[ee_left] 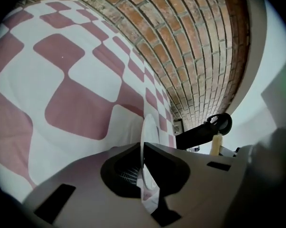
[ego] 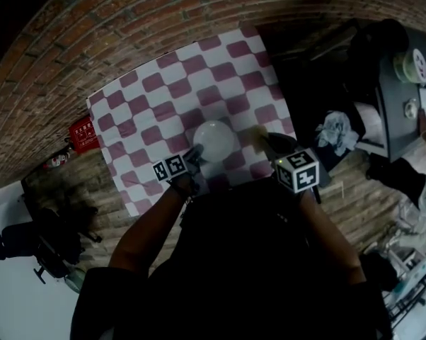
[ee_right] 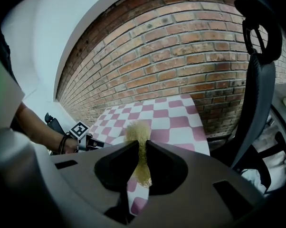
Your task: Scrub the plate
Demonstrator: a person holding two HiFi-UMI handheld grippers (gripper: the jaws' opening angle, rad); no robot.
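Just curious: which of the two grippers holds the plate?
The left gripper, clamped on the rim of the plate; the right gripper holds a yellow scrubber instead.

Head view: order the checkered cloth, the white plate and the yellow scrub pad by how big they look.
1. checkered cloth, by far the largest.
2. white plate, clearly smaller.
3. yellow scrub pad, smallest as seen, though it is dim and partly hidden here.
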